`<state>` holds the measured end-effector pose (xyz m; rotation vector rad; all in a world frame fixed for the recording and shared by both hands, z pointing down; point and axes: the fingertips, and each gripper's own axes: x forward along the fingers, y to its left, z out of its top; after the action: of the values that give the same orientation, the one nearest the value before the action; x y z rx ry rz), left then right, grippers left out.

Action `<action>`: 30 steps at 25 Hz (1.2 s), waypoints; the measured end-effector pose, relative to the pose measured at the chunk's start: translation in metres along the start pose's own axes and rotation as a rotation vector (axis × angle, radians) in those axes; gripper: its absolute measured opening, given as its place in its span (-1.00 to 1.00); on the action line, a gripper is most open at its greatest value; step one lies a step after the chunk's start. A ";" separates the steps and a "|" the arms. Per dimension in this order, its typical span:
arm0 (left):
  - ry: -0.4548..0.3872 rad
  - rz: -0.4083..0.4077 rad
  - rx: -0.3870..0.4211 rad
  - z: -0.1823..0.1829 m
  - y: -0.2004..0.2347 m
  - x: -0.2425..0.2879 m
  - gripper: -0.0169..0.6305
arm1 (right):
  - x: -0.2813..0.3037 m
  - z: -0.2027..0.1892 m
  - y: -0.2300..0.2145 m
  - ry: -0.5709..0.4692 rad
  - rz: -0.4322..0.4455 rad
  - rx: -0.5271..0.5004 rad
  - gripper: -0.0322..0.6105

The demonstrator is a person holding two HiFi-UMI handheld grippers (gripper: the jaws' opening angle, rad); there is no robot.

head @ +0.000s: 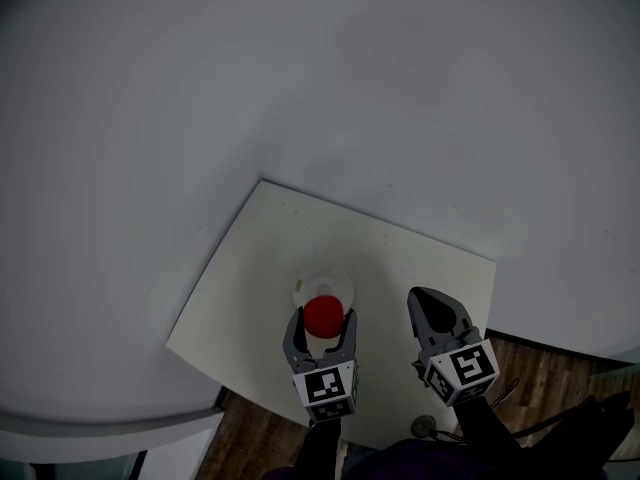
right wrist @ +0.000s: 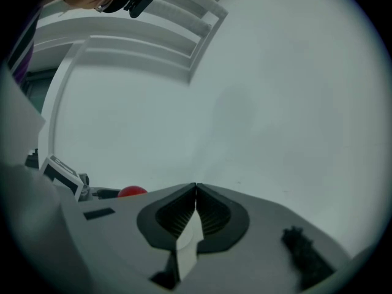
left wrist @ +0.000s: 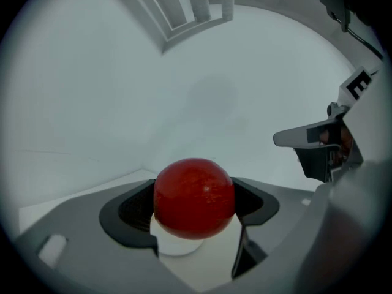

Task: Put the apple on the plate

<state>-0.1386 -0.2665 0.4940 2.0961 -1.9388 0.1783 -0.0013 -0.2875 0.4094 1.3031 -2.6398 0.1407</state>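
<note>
A red apple (head: pixel 322 315) (left wrist: pixel 193 197) is clamped between the jaws of my left gripper (head: pixel 322 318) (left wrist: pixel 195 202), held just above a small white plate (head: pixel 324 288) (left wrist: pixel 177 244) on the white table (head: pixel 270 258). In the left gripper view the plate shows only as a pale patch under the apple. My right gripper (head: pixel 428 303) (right wrist: pixel 195 187) hovers to the right of the plate with its jaws pressed together and nothing between them. From the right gripper view the apple (right wrist: pixel 131 192) peeks out at the left, behind the left gripper (right wrist: pixel 61 176).
The small white table stands against a plain grey-white wall (head: pixel 300 88). Wooden floor (head: pixel 545 368) shows beyond the table's near and right edges. A white shelf or frame (right wrist: pixel 135 35) appears high up in both gripper views.
</note>
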 end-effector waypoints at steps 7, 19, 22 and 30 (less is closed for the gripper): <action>0.018 0.000 0.016 -0.017 0.005 0.020 0.23 | 0.002 -0.009 -0.006 0.015 -0.014 0.004 -0.87; 0.116 -0.028 -0.004 -0.050 0.009 0.053 0.23 | 0.013 -0.025 -0.016 0.052 -0.032 0.010 -0.87; 0.158 0.001 0.025 -0.064 0.018 0.060 0.23 | 0.016 -0.029 -0.016 0.062 -0.031 0.008 -0.87; 0.220 0.011 0.050 -0.098 0.026 0.076 0.23 | 0.020 -0.033 -0.020 0.074 -0.034 0.002 -0.87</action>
<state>-0.1481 -0.3129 0.6122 2.0017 -1.8338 0.4440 0.0070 -0.3100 0.4457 1.3157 -2.5553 0.1827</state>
